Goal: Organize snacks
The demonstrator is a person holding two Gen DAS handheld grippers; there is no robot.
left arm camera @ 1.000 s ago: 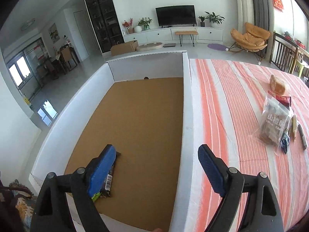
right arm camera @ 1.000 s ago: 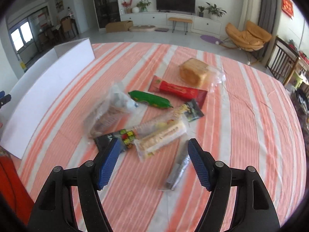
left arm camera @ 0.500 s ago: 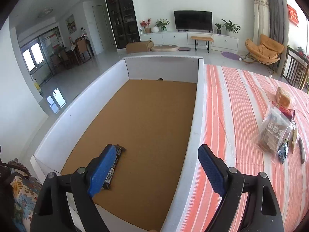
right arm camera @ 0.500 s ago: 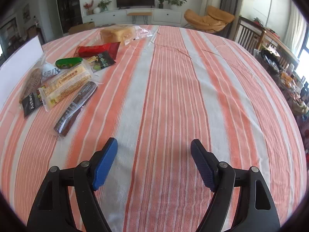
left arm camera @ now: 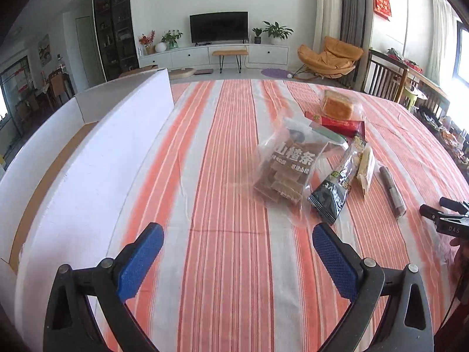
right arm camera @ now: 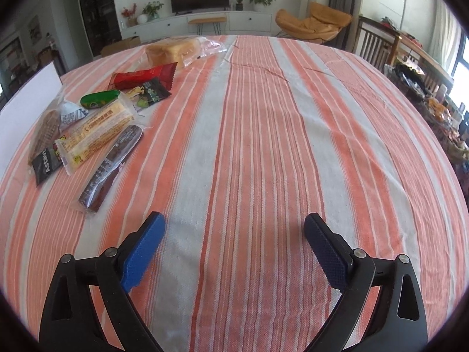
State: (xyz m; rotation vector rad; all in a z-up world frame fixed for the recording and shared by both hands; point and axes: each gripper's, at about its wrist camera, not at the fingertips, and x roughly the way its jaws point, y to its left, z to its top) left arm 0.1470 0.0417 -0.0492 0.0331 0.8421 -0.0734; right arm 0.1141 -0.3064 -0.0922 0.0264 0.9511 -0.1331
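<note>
The left gripper (left arm camera: 238, 252) gapes wide and empty over the orange-striped counter (left arm camera: 228, 293); the right gripper (right arm camera: 234, 246) likewise holds nothing; the snacks lie clustered well ahead, the clear bag of brown hawthorn strips (left arm camera: 285, 173) nearest the tall white cardboard box (left arm camera: 96, 158); judging so, a fetching step is in hand; next, reach forward and close on that bag.

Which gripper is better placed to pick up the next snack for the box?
Left, probably. The open left gripper faces the clear hawthorn bag, beside the box; the right gripper faces bare tablecloth.
</note>
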